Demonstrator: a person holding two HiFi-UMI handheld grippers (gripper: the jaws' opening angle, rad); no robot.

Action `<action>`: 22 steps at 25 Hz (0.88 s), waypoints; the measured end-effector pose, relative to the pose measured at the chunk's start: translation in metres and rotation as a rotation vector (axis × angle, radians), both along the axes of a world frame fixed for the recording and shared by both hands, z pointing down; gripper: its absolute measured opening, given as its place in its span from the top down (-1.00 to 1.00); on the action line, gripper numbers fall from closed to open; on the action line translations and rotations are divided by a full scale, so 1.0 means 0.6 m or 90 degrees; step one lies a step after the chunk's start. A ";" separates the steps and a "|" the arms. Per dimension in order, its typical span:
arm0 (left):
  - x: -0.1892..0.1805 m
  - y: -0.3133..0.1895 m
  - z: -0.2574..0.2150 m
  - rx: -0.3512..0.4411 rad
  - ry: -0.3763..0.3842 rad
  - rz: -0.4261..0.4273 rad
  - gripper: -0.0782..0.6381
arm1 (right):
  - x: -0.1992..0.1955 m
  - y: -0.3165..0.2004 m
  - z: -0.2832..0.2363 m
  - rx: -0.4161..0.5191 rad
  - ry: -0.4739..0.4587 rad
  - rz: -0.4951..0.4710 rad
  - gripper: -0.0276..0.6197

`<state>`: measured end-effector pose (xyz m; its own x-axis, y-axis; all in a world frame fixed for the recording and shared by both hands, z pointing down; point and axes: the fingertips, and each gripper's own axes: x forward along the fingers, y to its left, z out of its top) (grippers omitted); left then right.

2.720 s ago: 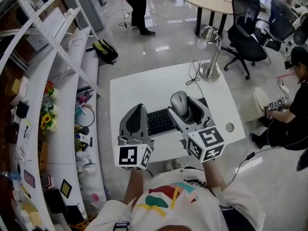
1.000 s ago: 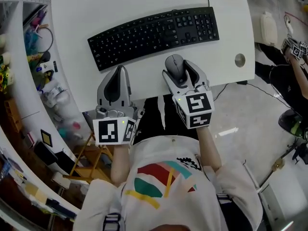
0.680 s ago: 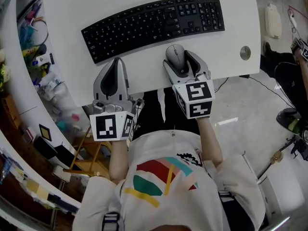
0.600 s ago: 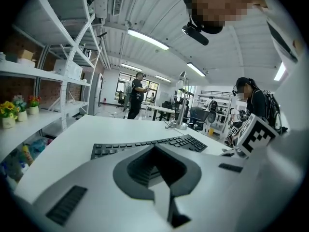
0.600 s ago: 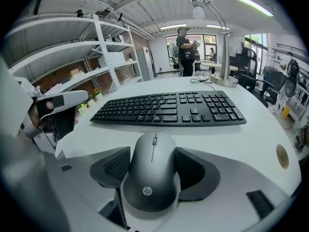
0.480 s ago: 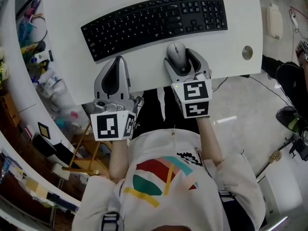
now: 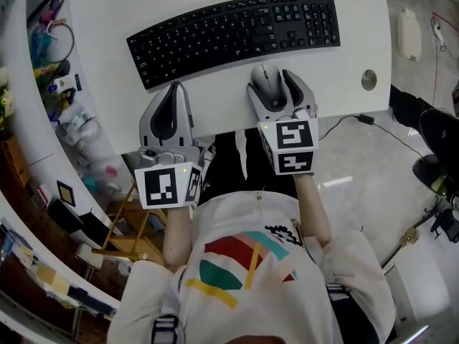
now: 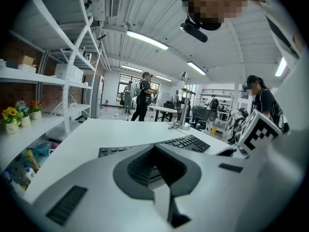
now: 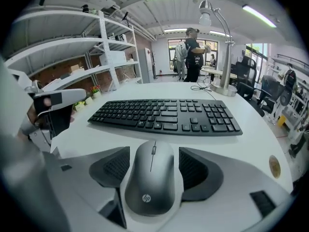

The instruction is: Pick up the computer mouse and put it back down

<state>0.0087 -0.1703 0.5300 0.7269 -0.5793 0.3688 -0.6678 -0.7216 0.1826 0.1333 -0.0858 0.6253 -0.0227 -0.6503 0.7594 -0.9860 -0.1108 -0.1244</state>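
The grey computer mouse [image 7: 267, 84] lies on the white table [image 7: 107, 56] near its front edge, just in front of the black keyboard [image 7: 237, 27]. My right gripper [image 7: 271, 81] is open around it, one jaw on each side. In the right gripper view a thin strip of table shows between the mouse [image 9: 150, 178] and each pad of the right gripper [image 9: 153, 151]. My left gripper [image 7: 174, 88] is shut with nothing in it, over the table's front edge, left of the mouse. Its tips meet in the left gripper view [image 8: 155, 149].
A round cable hole [image 7: 368, 79] is in the table right of the mouse. A desk lamp [image 9: 224, 88] stands at the far end behind the keyboard [image 9: 164, 115]. Cluttered shelves [image 7: 43, 84] run along the left. People stand in the background.
In the earliest frame the right gripper held the mouse up over the keyboard. Now the mouse is down by the table's front edge. Over the last second both grippers have stayed put.
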 end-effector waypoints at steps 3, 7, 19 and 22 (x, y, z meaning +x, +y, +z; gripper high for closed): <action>0.001 -0.005 -0.029 0.017 0.013 -0.006 0.66 | 0.014 -0.019 -0.043 0.039 0.010 0.011 -0.03; 0.010 -0.010 -0.100 0.060 0.044 -0.007 0.66 | 0.027 -0.043 -0.138 0.117 0.012 0.016 -0.02; 0.037 -0.009 -0.315 0.227 0.103 0.009 0.66 | 0.059 -0.068 -0.415 0.313 0.067 0.026 0.88; 0.028 -0.021 -0.362 0.256 0.121 -0.007 0.66 | 0.063 -0.069 -0.474 0.366 0.066 0.026 0.88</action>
<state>0.0257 -0.1830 0.3131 0.7530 -0.6575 -0.0269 -0.6575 -0.7534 0.0093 0.1712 -0.1272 0.3407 0.0665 -0.9573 0.2814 -0.9926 -0.0922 -0.0792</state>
